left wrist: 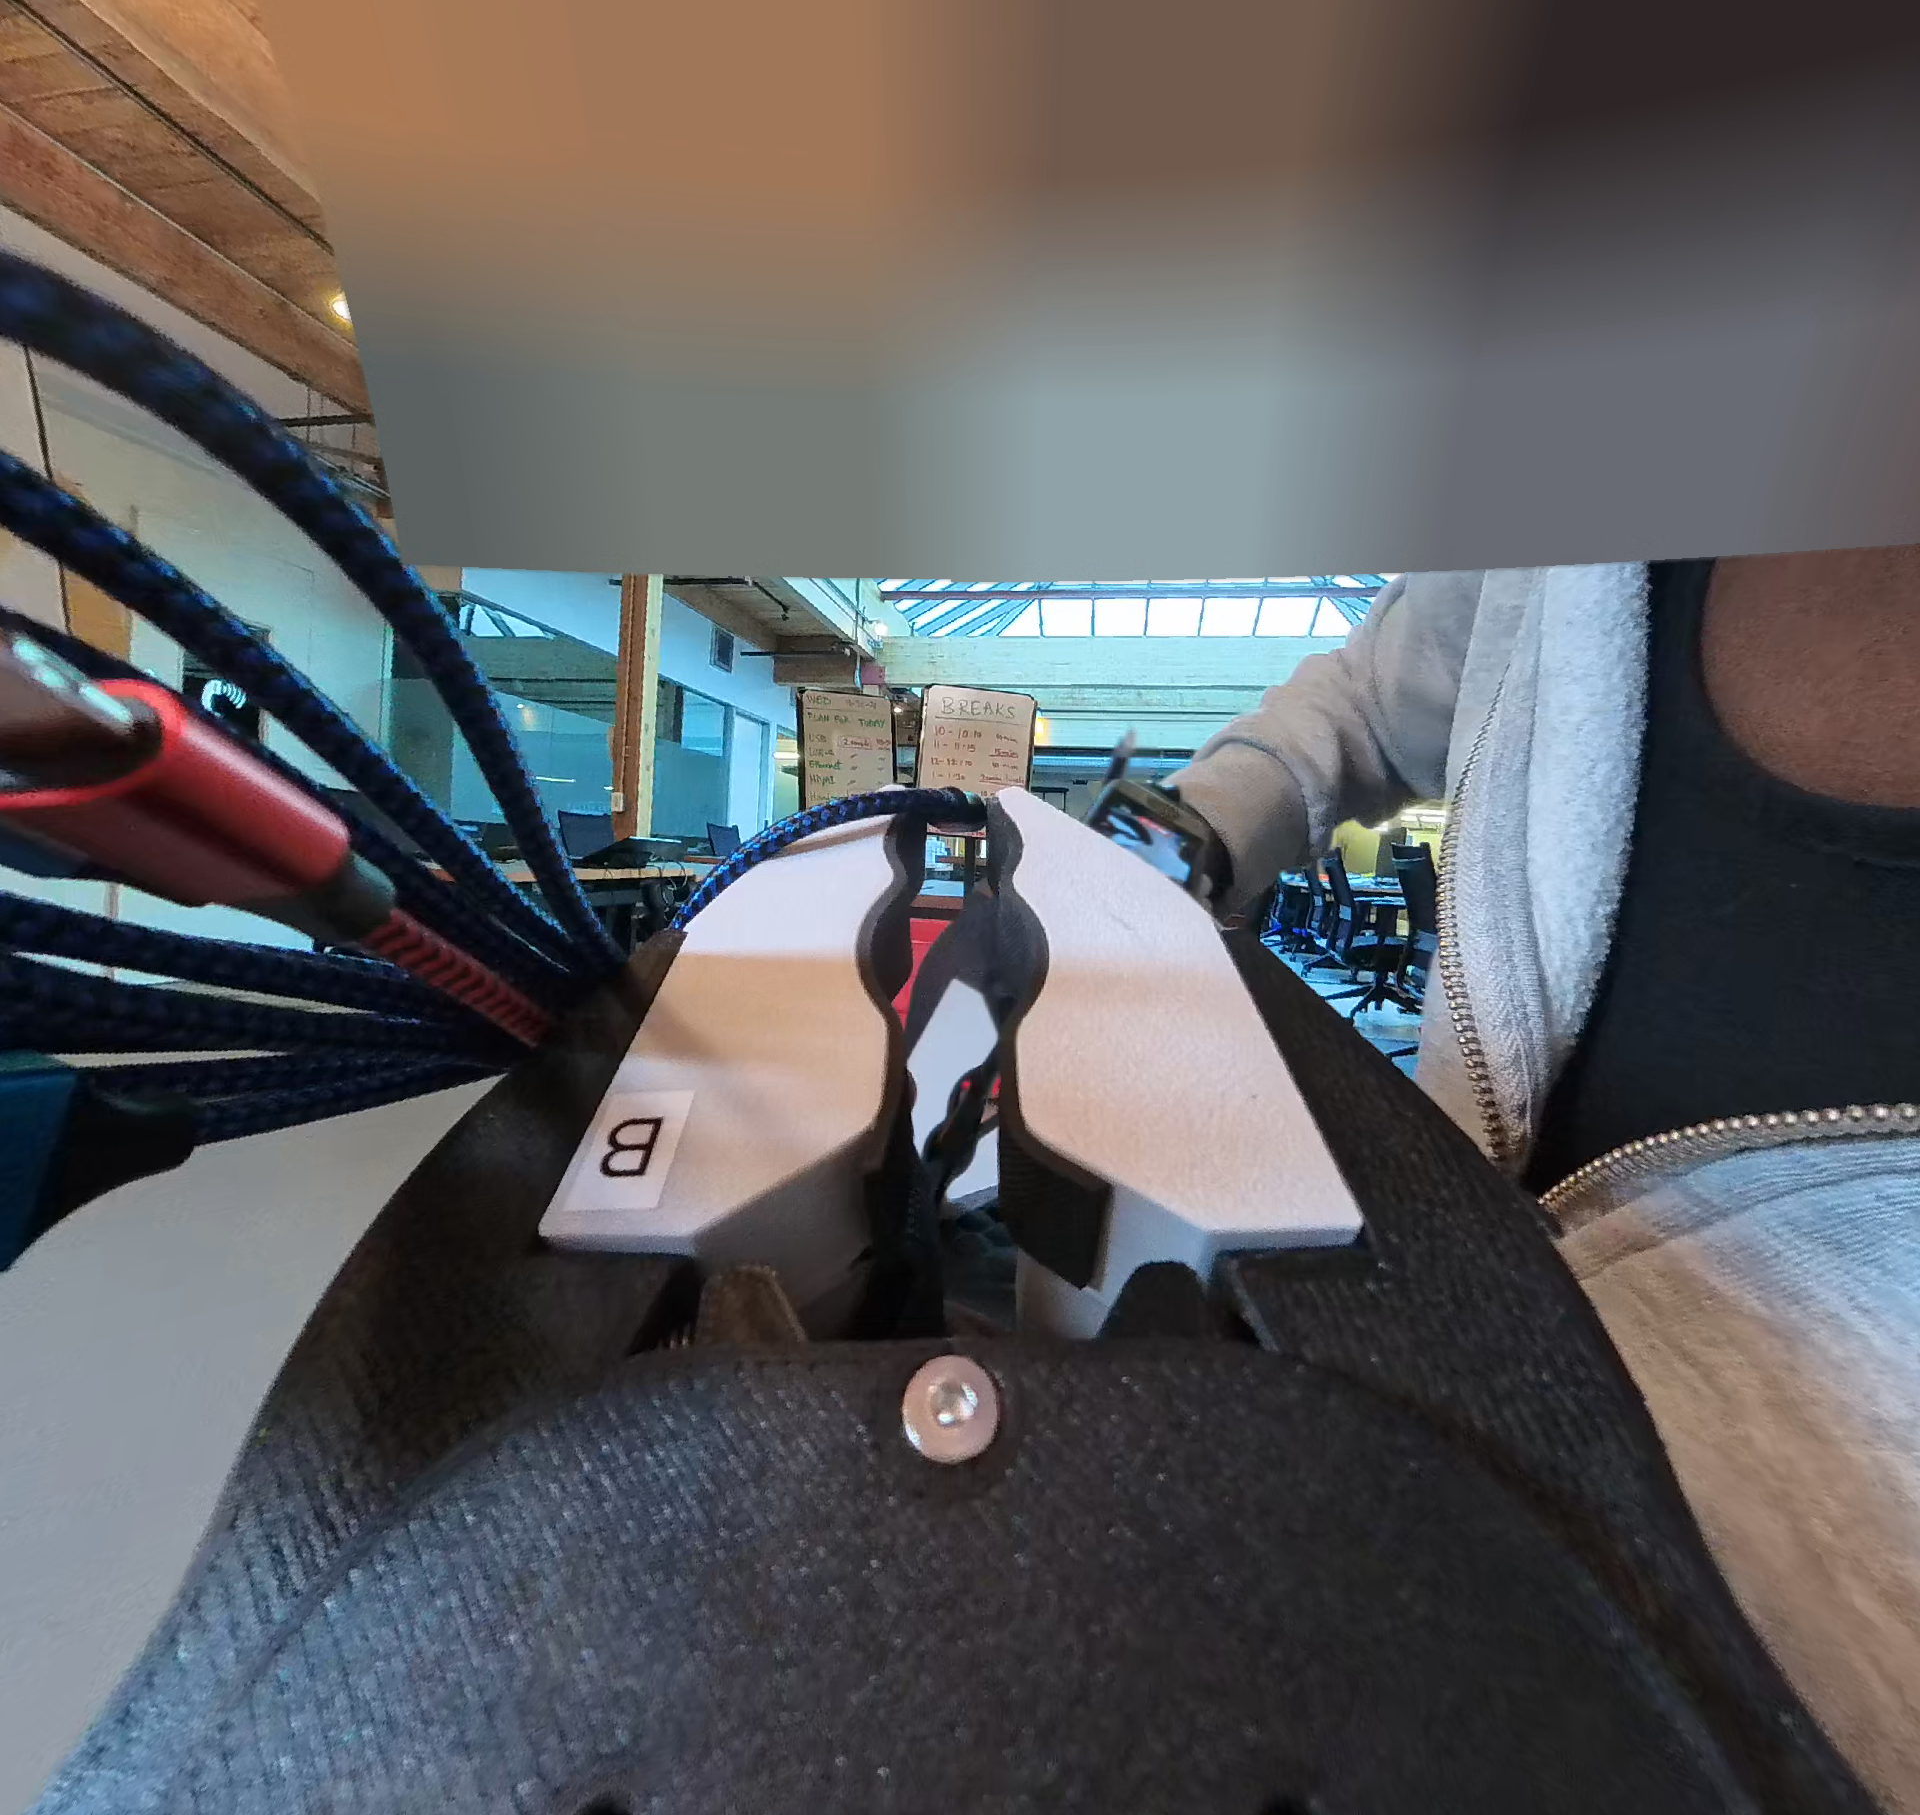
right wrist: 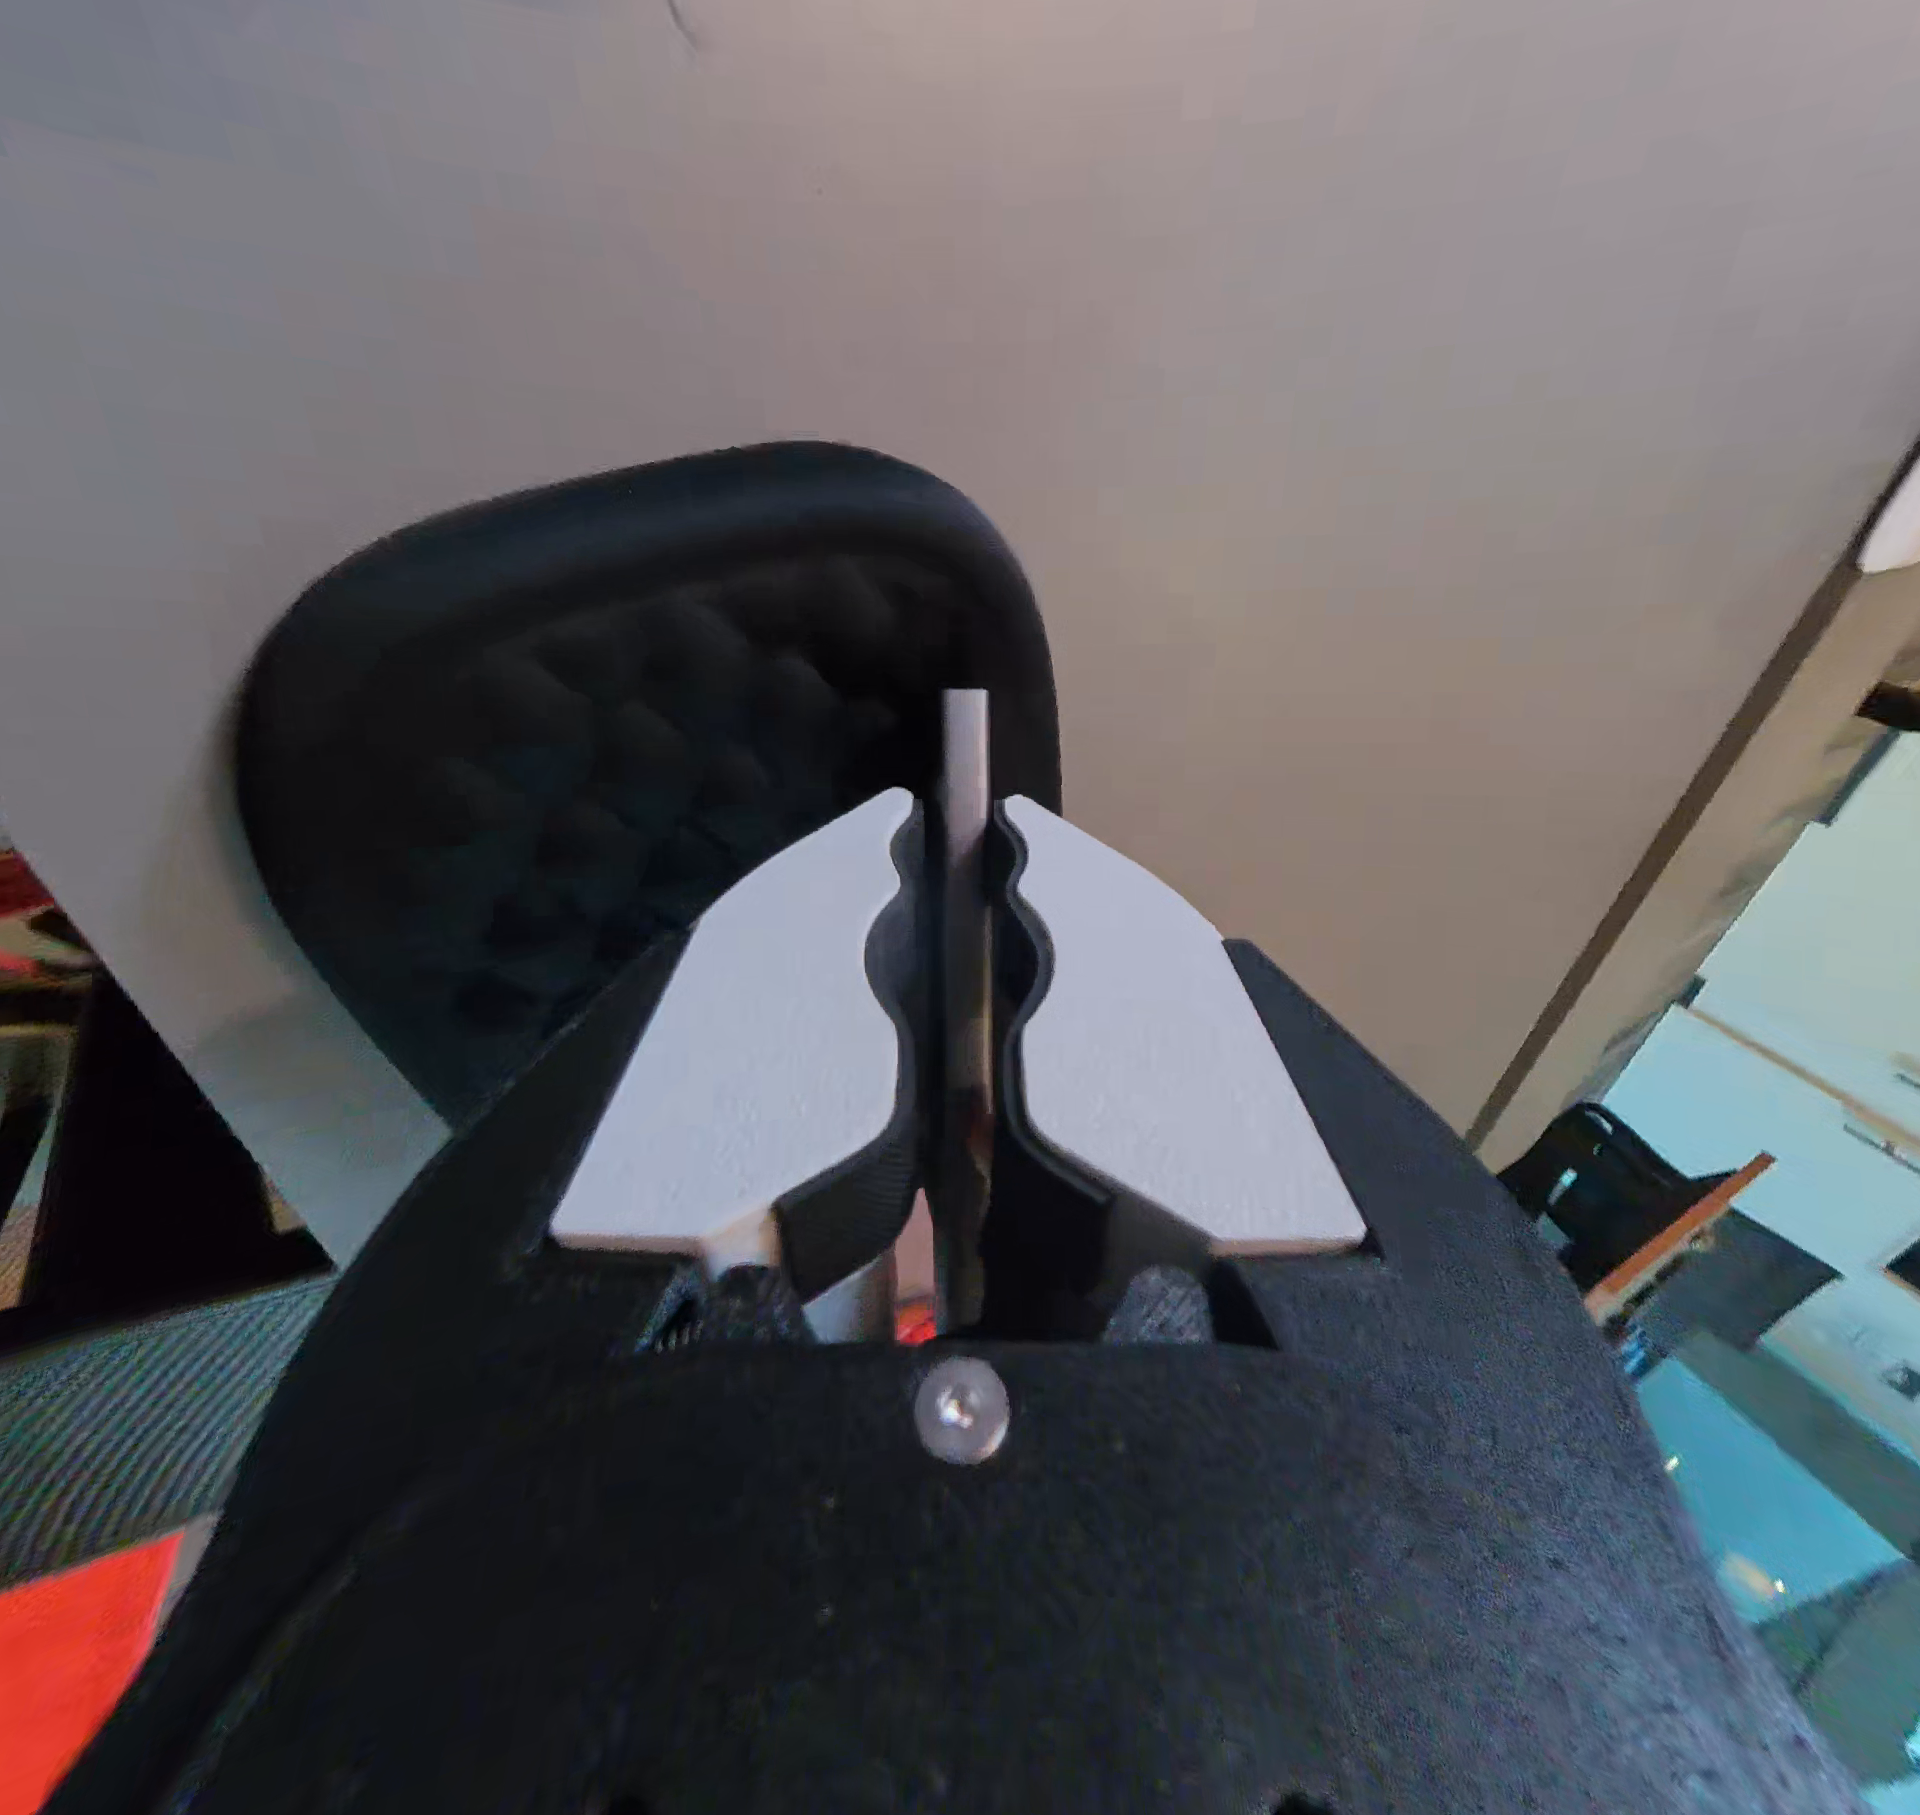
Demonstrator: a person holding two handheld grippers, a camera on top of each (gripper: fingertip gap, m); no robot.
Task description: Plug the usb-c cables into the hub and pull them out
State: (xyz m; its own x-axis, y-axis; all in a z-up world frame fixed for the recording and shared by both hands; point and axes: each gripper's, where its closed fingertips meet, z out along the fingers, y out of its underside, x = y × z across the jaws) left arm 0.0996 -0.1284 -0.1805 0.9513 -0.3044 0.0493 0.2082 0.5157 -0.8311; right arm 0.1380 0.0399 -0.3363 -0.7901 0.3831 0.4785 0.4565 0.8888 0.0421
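In the left wrist view my left gripper (left wrist: 987,809) is shut on a blue braided cable (left wrist: 821,825), which is pinched at the fingertips and loops off to the left. The cable's plug is hidden. A bundle of blue braided cables (left wrist: 312,726) and a red cable with a red metal plug (left wrist: 208,809) fan out at the left. In the right wrist view my right gripper (right wrist: 961,809) is shut on a thin grey flat piece, the hub (right wrist: 964,757) seen edge-on, which sticks out past the fingertips.
A white table top (right wrist: 1247,311) fills the right wrist view, with a black chair back (right wrist: 582,726) behind the gripper. In the left wrist view a person in a grey zip hoodie (left wrist: 1507,882) stands at the right. Whiteboards (left wrist: 977,737) and office chairs stand far back.
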